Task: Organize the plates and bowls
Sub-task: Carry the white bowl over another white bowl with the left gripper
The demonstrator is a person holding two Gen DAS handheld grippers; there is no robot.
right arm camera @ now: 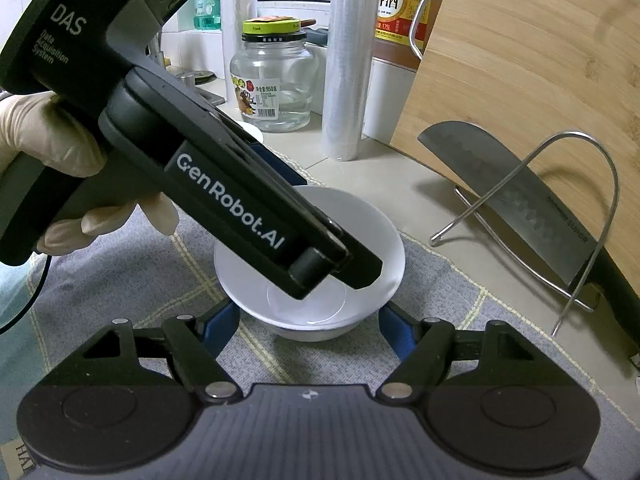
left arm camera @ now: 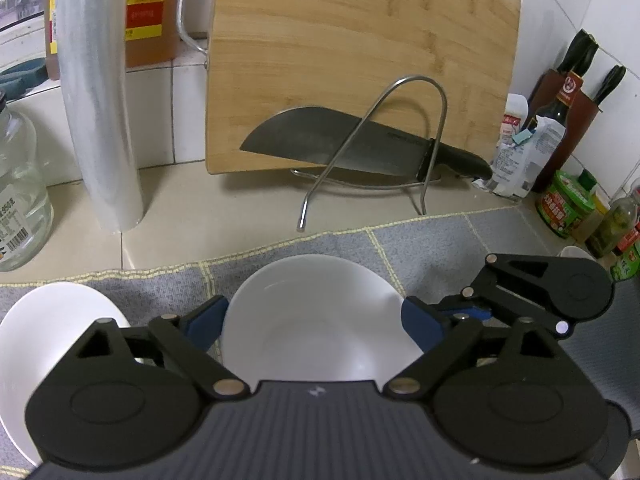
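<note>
The white bowl (left arm camera: 312, 320) sits on the grey mat (left arm camera: 420, 248), between the left tongs (left arm camera: 314, 308), whose pads seem to press its rim. The right tongs (right arm camera: 308, 314) pinch its near side.

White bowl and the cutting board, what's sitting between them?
Left wrist view: a wire rack holding a cleaver stands on the counter between the white bowl and the cutting board.

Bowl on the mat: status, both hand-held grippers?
Right hand-held gripper shut on white bowl. Left hand-held gripper flanks same bowl, contact unclear. Second bowl close beside it.
</note>
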